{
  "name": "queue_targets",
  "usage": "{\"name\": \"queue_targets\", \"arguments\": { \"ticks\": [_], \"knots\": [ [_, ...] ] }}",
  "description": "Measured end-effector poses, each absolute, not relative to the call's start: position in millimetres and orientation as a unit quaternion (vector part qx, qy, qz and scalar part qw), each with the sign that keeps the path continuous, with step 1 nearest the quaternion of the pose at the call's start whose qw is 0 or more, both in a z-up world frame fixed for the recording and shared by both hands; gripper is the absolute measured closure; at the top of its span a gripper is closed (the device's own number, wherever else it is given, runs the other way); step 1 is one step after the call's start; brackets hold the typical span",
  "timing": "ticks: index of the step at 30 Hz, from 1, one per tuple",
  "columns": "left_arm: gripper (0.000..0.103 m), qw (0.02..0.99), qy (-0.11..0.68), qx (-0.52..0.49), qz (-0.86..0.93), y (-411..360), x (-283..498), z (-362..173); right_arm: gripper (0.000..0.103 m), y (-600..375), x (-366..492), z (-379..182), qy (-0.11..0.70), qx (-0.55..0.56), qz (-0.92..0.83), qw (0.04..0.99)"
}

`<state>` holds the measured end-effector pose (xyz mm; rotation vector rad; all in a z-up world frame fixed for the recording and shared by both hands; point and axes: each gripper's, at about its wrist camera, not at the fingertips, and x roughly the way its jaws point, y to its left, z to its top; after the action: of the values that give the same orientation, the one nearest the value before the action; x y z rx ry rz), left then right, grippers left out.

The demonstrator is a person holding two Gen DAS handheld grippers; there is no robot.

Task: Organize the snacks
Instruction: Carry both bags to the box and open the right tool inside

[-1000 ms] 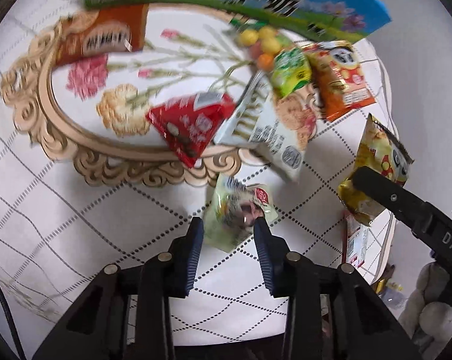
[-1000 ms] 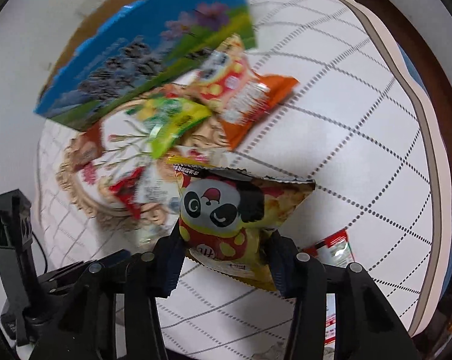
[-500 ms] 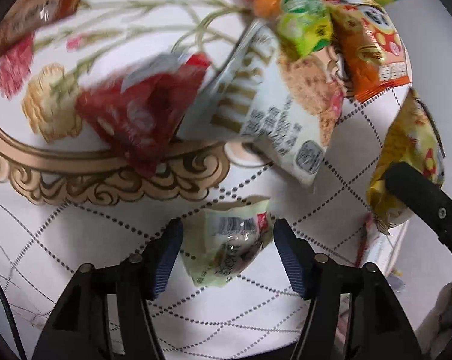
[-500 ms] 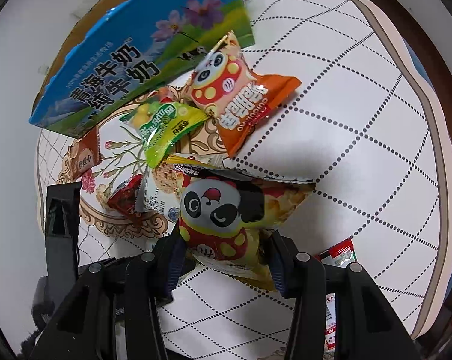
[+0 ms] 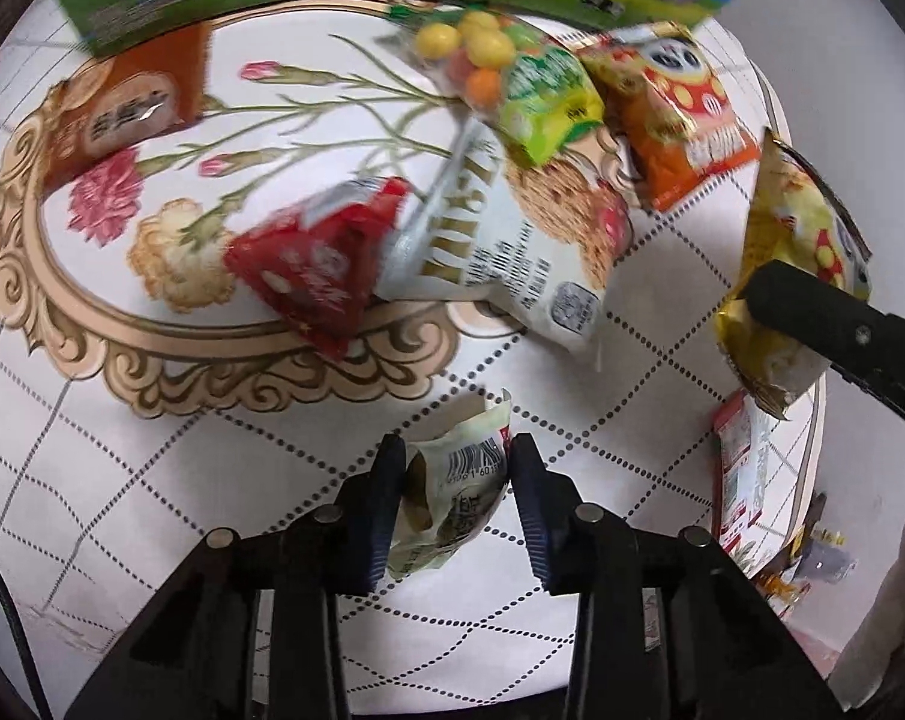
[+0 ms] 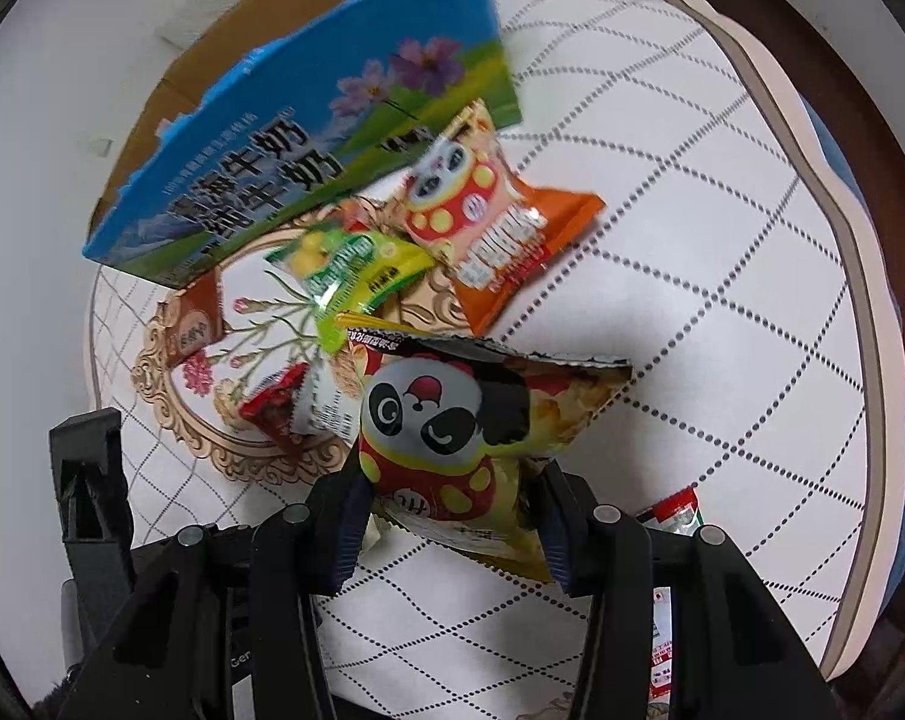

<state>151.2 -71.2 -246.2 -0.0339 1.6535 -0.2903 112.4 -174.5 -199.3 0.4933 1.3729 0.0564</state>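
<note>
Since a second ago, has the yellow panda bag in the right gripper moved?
No. The yellow panda bag sits at the same place against the blue milk carton.

the blue milk carton [image 6: 308,150] carries big dark chinese characters, the last two reading "牛奶". the small pale packet [image 5: 452,498] has a barcode with digits, partly "60". the white packet [image 5: 500,252] bears gold lettering and small print, too blurred to read. the panda bag [image 6: 452,438] shows characters, unreadable.
</note>
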Motion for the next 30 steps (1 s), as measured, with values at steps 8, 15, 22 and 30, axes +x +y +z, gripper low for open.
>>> {"name": "queue_targets", "arguments": {
  "ticks": [8, 15, 22, 30],
  "knots": [
    [0.07, 0.716, 0.672, -0.08, -0.17, -52.1, 172.9, -144.7, 0.052, -167.1, 123.8, -145.5, 0.598, 0.231, 0.069, 0.764],
    [0.07, 0.784, 0.593, -0.079, -0.165, -10.9, 257.4, -61.8, 0.052, -153.5, 181.2, -70.0, 0.552, 0.188, 0.104, 0.805],
    [0.07, 0.783, 0.608, -0.033, -0.13, -3.0, 347.9, -68.2, 0.052, -146.6, 280.2, -52.6, 0.571, 0.117, 0.101, 0.807],
    [0.069, 0.715, 0.693, -0.019, -0.085, -2.7, 423.5, -154.8, 0.052, -148.7, 364.5, -107.4, 0.65, 0.057, 0.078, 0.754]
  ]
}}
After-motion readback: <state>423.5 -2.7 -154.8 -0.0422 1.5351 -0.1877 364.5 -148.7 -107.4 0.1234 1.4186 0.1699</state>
